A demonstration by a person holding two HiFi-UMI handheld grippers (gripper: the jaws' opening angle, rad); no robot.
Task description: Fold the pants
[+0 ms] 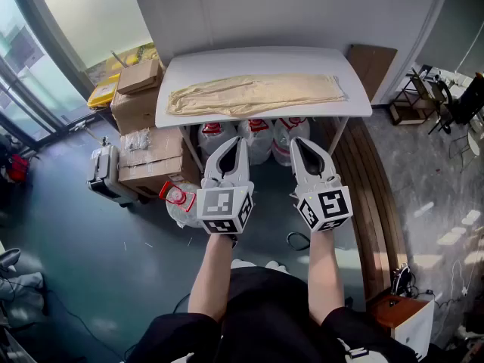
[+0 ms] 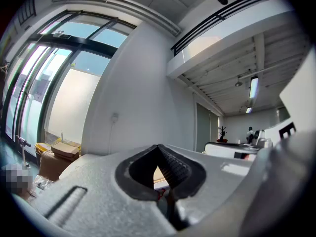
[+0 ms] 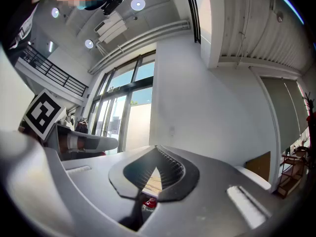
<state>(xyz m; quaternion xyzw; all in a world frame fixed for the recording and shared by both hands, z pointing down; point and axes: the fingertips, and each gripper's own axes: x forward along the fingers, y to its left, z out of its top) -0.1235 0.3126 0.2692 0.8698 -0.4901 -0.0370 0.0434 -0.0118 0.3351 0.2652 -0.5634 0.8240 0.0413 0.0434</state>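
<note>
Beige pants (image 1: 257, 94) lie flat and lengthwise on a white table (image 1: 265, 59) against the wall. Both grippers are held side by side in the air short of the table's near edge, apart from the pants. My left gripper (image 1: 240, 142) has its jaws closed tip to tip with nothing in them. My right gripper (image 1: 296, 142) is likewise shut and empty. In the left gripper view the closed jaws (image 2: 158, 147) fill the lower frame, and a sliver of pants (image 2: 159, 174) shows through their gap. The right gripper view shows the same: shut jaws (image 3: 157, 148) and a strip of pants (image 3: 154, 181).
Cardboard boxes (image 1: 144, 119) are stacked left of the table, with a grey case (image 1: 103, 171) beside them. White bags (image 1: 253, 138) sit under the table. Wooden planks (image 1: 370, 195) run along the floor at the right, and a brown board (image 1: 372, 63) leans on the wall.
</note>
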